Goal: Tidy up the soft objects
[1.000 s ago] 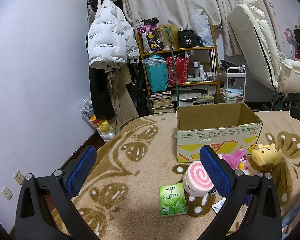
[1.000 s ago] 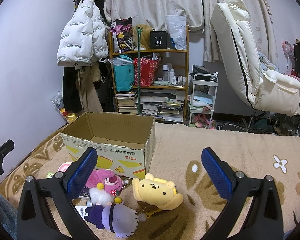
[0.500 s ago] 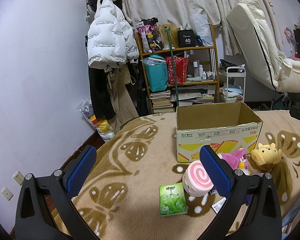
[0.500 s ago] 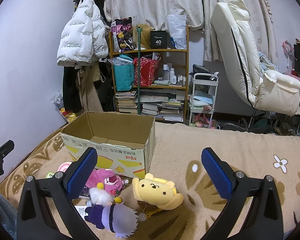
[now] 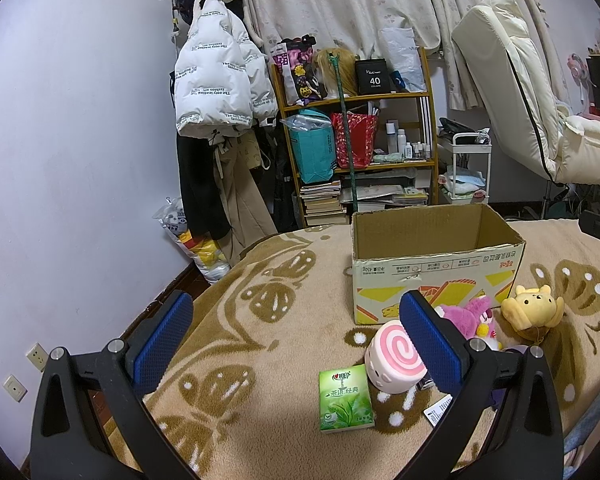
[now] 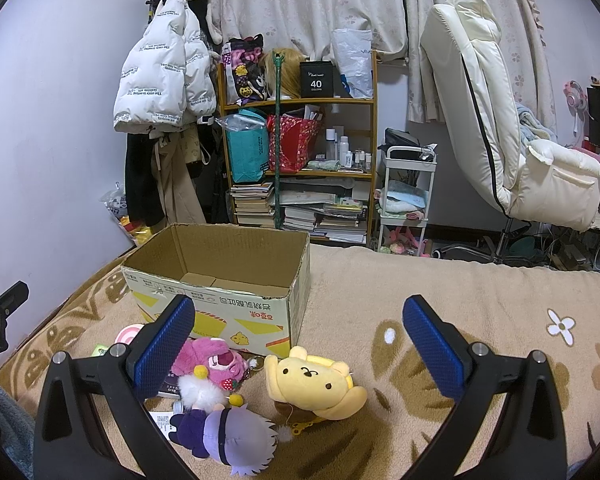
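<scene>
An open, empty cardboard box stands on the beige blanket. In front of it lie a yellow bear plush, a pink plush, a purple-and-white plush, a pink swirl-roll plush and a green tissue pack. My left gripper is open and empty, above the blanket left of the toys. My right gripper is open and empty, just above the yellow bear.
The blanket-covered bed stretches to the right of the box. Beyond its far edge stand a cluttered shelf, hanging coats, a white cart and a cream recliner chair. A wall is at the left.
</scene>
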